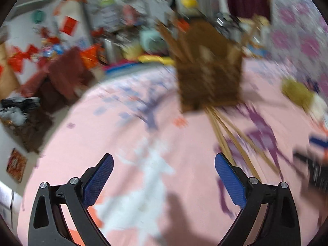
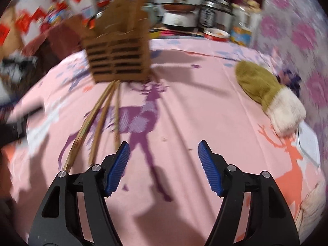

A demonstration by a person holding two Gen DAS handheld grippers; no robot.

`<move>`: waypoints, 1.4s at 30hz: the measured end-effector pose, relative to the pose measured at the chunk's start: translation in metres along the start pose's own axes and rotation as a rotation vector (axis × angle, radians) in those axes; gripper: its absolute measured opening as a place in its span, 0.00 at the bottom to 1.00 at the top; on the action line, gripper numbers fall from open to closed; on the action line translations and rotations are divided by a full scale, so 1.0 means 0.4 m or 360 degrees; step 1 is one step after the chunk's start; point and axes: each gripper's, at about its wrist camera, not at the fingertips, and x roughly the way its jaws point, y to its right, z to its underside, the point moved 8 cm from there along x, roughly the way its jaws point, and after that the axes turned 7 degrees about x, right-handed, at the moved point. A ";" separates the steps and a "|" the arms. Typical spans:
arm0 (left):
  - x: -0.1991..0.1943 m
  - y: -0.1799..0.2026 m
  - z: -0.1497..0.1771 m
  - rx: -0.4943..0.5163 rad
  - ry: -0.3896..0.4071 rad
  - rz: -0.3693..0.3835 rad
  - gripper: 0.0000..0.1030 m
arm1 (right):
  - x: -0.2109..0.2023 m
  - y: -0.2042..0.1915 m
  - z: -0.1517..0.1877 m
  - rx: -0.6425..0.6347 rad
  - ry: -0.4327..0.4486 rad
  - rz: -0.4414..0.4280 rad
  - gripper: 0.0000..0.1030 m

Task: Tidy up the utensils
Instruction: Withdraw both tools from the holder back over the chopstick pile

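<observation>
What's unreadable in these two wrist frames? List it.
- Holder, left wrist view: motion blur smears its slots and whatever stands inside it.
- Chopsticks, right wrist view: blur merges them, so no count; their near ends go behind the right gripper.
- Mitten, left wrist view: blurred, cuff cut by the frame edge.
- Dark object, left wrist view, right edge: blurred and cut off, unidentifiable.

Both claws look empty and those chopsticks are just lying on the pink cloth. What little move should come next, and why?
Probably ease the right claw toward the chopsticks just beside its left finger. Its jaws are apart with nothing between them, the sticks lie loose in front of the wooden holder, and the left claw is empty too.
</observation>
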 end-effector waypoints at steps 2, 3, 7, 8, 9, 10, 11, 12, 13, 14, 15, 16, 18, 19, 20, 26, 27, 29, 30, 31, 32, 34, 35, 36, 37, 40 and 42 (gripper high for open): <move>0.024 0.046 0.037 0.0076 -0.0088 0.0124 0.94 | 0.001 0.030 -0.010 0.0116 -0.0022 -0.0042 0.66; 0.029 0.063 0.049 0.0106 -0.0113 0.0173 0.94 | 0.002 0.037 -0.010 0.0146 -0.0031 -0.0059 0.66; 0.035 0.126 0.075 0.0242 -0.0129 0.0265 0.94 | 0.007 0.027 -0.002 0.0144 -0.0053 -0.0083 0.66; 0.035 0.139 0.079 0.0276 -0.0129 0.0274 0.94 | 0.008 0.021 0.000 0.0123 -0.0052 -0.0080 0.66; 0.035 0.148 0.081 0.0303 -0.0133 0.0285 0.94 | 0.008 0.014 0.003 0.0106 -0.0052 -0.0077 0.66; 0.040 0.162 0.089 0.0343 -0.0145 0.0282 0.94 | 0.008 0.009 0.005 0.0092 -0.0052 -0.0074 0.66; 0.046 0.164 0.090 0.0366 -0.0151 0.0253 0.94 | 0.007 0.008 0.007 0.0084 -0.0052 -0.0072 0.66; 0.055 0.161 0.093 0.0392 -0.0161 0.0188 0.94 | 0.007 0.008 0.007 0.0080 -0.0051 -0.0068 0.66; 0.061 0.151 0.093 0.0401 -0.0171 0.0149 0.94 | 0.007 0.010 0.006 0.0081 -0.0051 -0.0066 0.66; 0.066 0.129 0.092 0.0386 -0.0176 0.0099 0.94 | 0.007 0.015 0.005 0.0089 -0.0050 -0.0063 0.66; 0.065 0.105 0.090 0.0360 -0.0172 0.0060 0.94 | 0.007 0.020 0.004 0.0100 -0.0049 -0.0061 0.66; 0.063 0.079 0.088 0.0338 -0.0161 0.0025 0.94 | 0.006 0.026 0.003 0.0115 -0.0051 -0.0061 0.66; 0.055 0.022 0.102 0.0316 -0.0134 -0.0038 0.94 | 0.005 0.033 0.001 0.0147 -0.0056 -0.0076 0.66; 0.051 0.000 0.112 0.0311 -0.0133 -0.0055 0.94 | 0.004 0.031 0.001 0.0149 -0.0057 -0.0087 0.66; 0.047 -0.025 0.125 0.0295 -0.0138 -0.0065 0.94 | 0.004 0.027 0.002 0.0143 -0.0055 -0.0090 0.66; 0.032 -0.063 0.122 0.0171 -0.0124 0.0052 0.94 | 0.005 -0.003 0.013 0.0036 -0.0042 -0.0054 0.66; 0.031 -0.056 0.121 0.0198 -0.0118 0.0037 0.94 | 0.007 -0.004 0.015 0.0029 -0.0044 -0.0048 0.66; 0.032 -0.043 0.121 0.0251 -0.0116 0.0002 0.94 | 0.008 -0.003 0.014 0.0030 -0.0048 -0.0050 0.66; 0.034 -0.034 0.124 0.0265 -0.0120 0.0000 0.94 | 0.008 -0.003 0.014 0.0031 -0.0047 -0.0050 0.66; 0.035 -0.028 0.126 0.0272 -0.0126 0.0000 0.92 | 0.007 -0.002 0.013 0.0033 -0.0043 -0.0050 0.66; 0.040 -0.023 0.130 0.0280 -0.0139 0.0004 0.88 | 0.005 -0.003 0.012 0.0034 -0.0039 -0.0051 0.66; 0.054 -0.015 0.139 0.0294 -0.0176 0.0023 0.85 | 0.004 -0.005 0.012 0.0032 -0.0036 -0.0055 0.66; 0.055 -0.011 0.139 0.0298 -0.0175 0.0027 0.84 | 0.005 -0.006 0.013 0.0027 -0.0037 -0.0055 0.66; 0.055 -0.008 0.138 0.0305 -0.0167 0.0028 0.83 | 0.006 -0.008 0.014 0.0023 -0.0038 -0.0053 0.66; 0.055 -0.002 0.137 0.0318 -0.0162 0.0035 0.81 | 0.007 -0.009 0.015 0.0019 -0.0039 -0.0052 0.66; 0.052 0.020 0.135 0.0338 -0.0143 0.0115 0.58 | 0.010 -0.012 0.017 0.0007 -0.0043 -0.0043 0.66; 0.048 0.041 0.137 0.0344 -0.0143 0.0218 0.25 | 0.011 -0.014 0.019 0.0003 -0.0045 -0.0042 0.66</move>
